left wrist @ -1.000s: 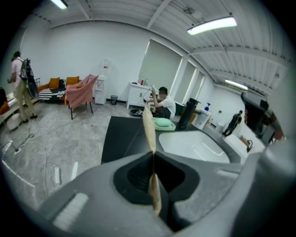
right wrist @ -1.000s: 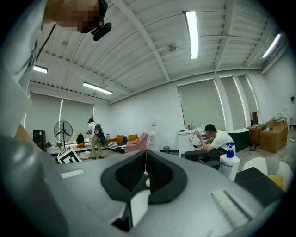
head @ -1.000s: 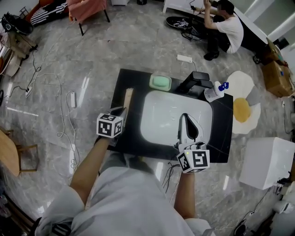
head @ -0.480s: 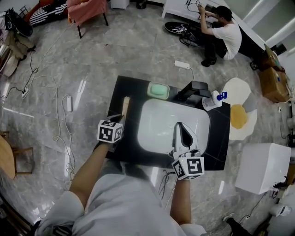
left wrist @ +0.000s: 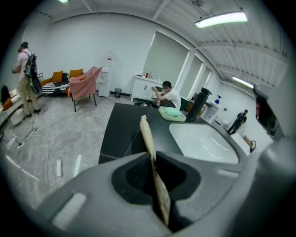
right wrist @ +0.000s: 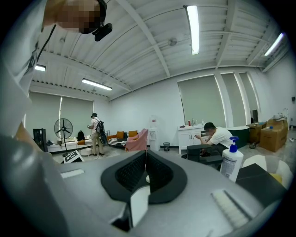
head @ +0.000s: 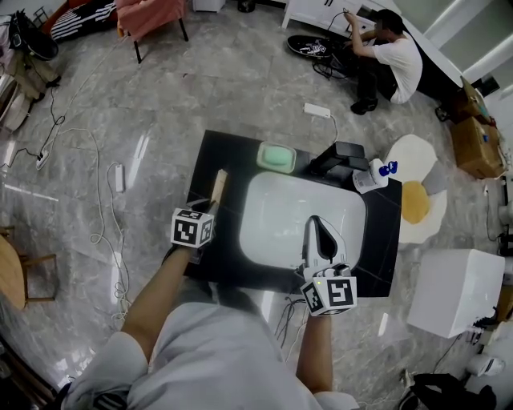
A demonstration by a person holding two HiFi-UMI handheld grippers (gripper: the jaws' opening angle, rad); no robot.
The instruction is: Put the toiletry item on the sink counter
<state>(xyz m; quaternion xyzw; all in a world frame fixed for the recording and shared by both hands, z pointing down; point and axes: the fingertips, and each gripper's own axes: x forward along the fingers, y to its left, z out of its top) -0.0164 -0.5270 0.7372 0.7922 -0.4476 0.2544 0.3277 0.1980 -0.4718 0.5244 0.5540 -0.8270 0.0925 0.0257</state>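
- Left gripper view shows the left claw [left wrist: 154,162] pinching a thin, flat tan strip [left wrist: 147,134] edge-on.
- Head view alone places the right claw [head: 318,223], pressed closed, over the glossy white basin [head: 272,208].

Head view sits way up top and looks almost straight down, so the black counter [head: 218,156] and white sink [head: 296,212] land mid-frame with floor all round.

Left gripper view rides low, right behind the left gripper [left wrist: 153,159]. It faces along the counter, with the wooden stick [left wrist: 147,136] dead centre and the sink at right.

Right gripper view hugs the right gripper [right wrist: 146,162] just as close, but it's tilted up, so the upper frame is all ceiling.

All three catch the pink chair [head: 152,16] and the person in the white shirt [head: 401,56]. The pump bottle [head: 375,172] shows at the right in the head and right gripper views.
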